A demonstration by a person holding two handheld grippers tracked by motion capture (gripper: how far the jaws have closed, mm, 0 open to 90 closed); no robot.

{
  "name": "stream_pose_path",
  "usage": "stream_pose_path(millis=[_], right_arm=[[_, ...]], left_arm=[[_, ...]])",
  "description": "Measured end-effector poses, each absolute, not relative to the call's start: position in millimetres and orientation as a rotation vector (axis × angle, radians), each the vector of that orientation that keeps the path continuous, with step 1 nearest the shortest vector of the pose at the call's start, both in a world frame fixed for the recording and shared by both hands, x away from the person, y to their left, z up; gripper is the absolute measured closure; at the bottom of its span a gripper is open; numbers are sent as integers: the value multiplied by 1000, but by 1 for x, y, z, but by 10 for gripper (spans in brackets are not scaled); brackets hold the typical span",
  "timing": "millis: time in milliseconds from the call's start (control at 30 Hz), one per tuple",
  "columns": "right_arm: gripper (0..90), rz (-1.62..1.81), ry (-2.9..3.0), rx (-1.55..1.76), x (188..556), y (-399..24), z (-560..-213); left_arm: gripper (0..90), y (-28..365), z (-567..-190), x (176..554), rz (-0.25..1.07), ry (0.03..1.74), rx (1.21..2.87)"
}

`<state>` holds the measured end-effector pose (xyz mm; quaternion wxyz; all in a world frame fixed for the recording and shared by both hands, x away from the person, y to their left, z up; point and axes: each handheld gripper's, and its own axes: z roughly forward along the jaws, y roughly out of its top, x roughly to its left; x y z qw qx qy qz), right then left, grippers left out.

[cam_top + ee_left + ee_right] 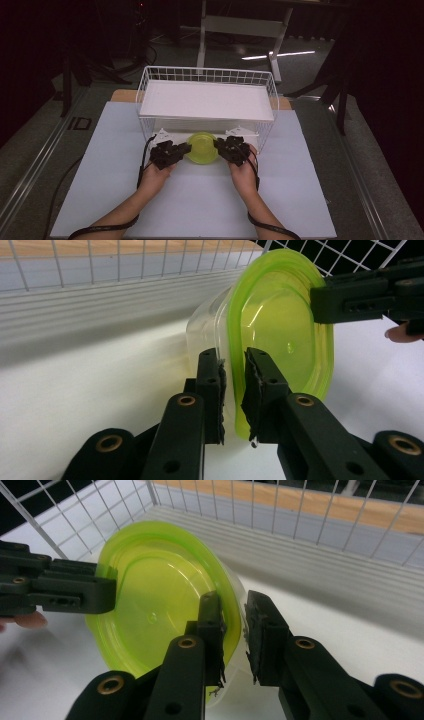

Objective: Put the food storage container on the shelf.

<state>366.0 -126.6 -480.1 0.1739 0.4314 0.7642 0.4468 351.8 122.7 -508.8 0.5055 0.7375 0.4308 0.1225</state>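
A clear plastic container with a yellow-green lid [202,147] sits at the middle of the bench [100,190], just in front of the open front of a white wire basket [207,75] that stands toward the far edge. The container is tipped on its side, lid facing the person, and is held between the two grippers.

The left gripper [175,151] comes in from the container's left side, held by the person's left hand [152,177]. In the left gripper view its fingers [260,385] are clamped on the lid's rim [235,390], one pad on the clear body side and one on the lid face, with only the thin rim between them.

The right gripper [226,147], held by the right hand [244,177], meets the container from the opposite side. In the right gripper view its fingers [212,625] straddle the lid's edge [231,630]; the left pad lies against the lid face, while a narrow gap shows before the other pad, so whether it presses firmly cannot be told.

Each gripper view also shows the other gripper's black jaw touching the far rim of the lid [280,325].

A white flat panel [207,100] lies on top of the basket. Black cables [100,229] trail from both grippers along the forearms.
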Motion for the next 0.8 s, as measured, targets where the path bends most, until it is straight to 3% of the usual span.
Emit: stream_pose_path(millis=[400,800], right_arm=[[661,1262,2055,1267,377,-127,-487],[581,1294,2058,1230,373,-122,-475]], left_arm=[[641,113,-506,358,452,1014,1807],[499,114,-500,371,389,1039,1757]])
